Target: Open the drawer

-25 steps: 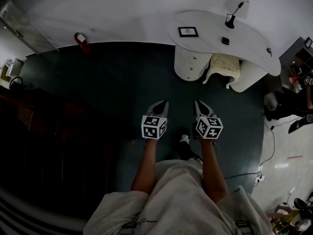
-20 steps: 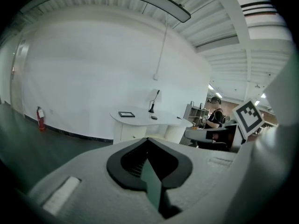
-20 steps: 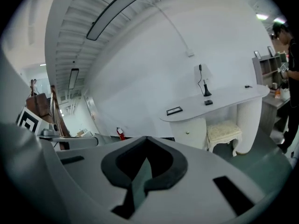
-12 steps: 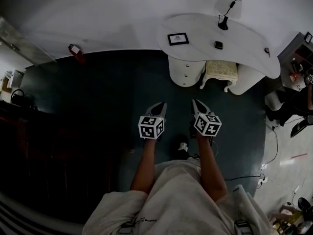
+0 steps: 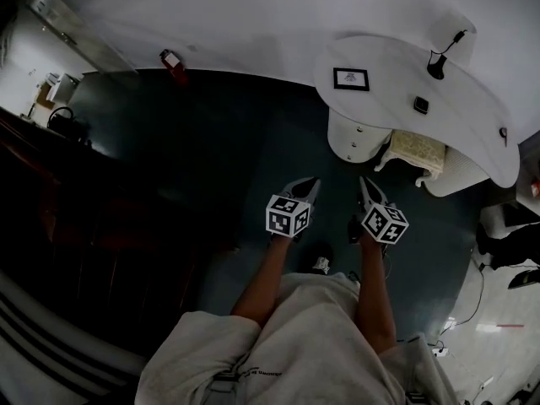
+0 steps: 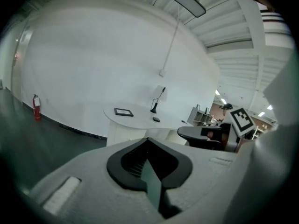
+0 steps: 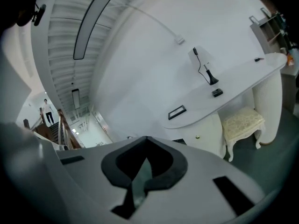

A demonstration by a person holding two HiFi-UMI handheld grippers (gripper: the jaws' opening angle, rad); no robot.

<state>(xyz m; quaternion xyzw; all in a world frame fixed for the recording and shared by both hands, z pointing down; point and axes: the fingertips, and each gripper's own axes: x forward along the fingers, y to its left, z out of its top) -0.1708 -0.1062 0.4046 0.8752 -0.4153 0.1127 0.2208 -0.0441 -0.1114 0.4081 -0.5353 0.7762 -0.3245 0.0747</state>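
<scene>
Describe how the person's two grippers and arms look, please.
Both the left gripper and the right gripper have light grey bodies tapering into pointed jaws with dark inner parts. Each carries a white cube with black square markers. No cables show. The forearms are bare; the person wears a light grey garment.

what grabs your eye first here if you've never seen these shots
The curved white desk at the head view's upper right, a cream cushioned stool tucked under it, stands out against the dark floor. At centre, the left hand-held gripper and right hand-held gripper point toward it, both shut and empty.
</scene>
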